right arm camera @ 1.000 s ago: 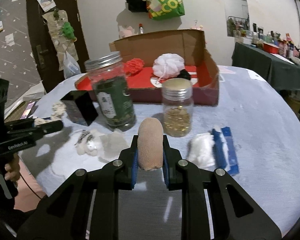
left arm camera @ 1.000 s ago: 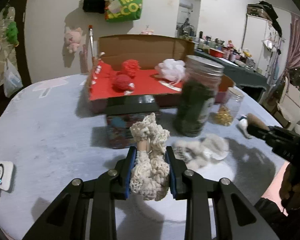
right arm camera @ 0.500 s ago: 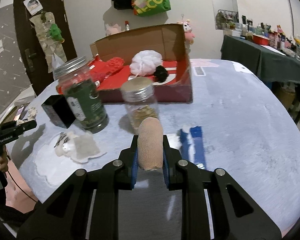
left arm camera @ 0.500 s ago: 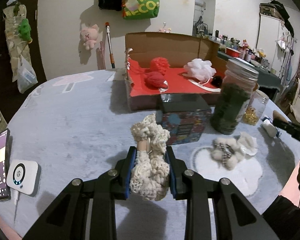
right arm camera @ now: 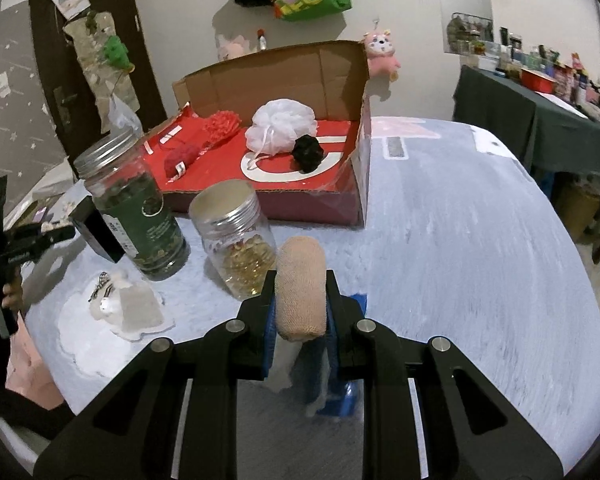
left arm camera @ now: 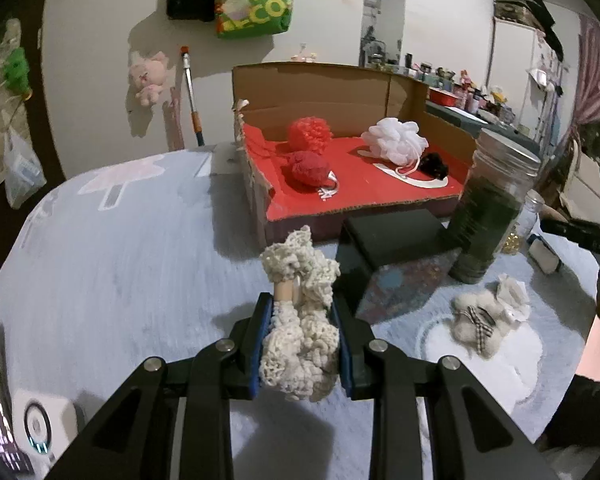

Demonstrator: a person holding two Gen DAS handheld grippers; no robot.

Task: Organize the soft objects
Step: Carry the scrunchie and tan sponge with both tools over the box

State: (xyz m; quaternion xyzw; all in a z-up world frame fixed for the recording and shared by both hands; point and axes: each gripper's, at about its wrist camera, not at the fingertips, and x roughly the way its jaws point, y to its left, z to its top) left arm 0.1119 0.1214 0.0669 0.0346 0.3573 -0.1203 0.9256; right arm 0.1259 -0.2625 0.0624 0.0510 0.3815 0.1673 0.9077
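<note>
My left gripper (left arm camera: 300, 312) is shut on a cream crocheted piece (left arm camera: 300, 344), held above the grey table in front of the red-lined cardboard box (left arm camera: 364, 196). The box holds two red pompoms (left arm camera: 308, 166), a white mesh pouf (left arm camera: 394, 144) and a small black puff (left arm camera: 432, 164). My right gripper (right arm camera: 300, 284) is shut on a tan bandage roll (right arm camera: 300, 280), held above the table near the box's right corner (right arm camera: 360, 184). A fluffy white piece with a bow (left arm camera: 484, 320) lies on a white mat; it also shows in the right wrist view (right arm camera: 120, 300).
A tall jar of dark contents (right arm camera: 136, 208) and a small jar of gold bits (right arm camera: 240, 244) stand before the box. A black tin (left arm camera: 392, 256) sits by them. A blue-white pack (right arm camera: 332, 372) lies under my right gripper. A phone and a white device (left arm camera: 40, 428) lie at left.
Both grippers have moved toward the box with their loads still held; the left one swung left then closer, the right one moved right and nearer the box's right side.
</note>
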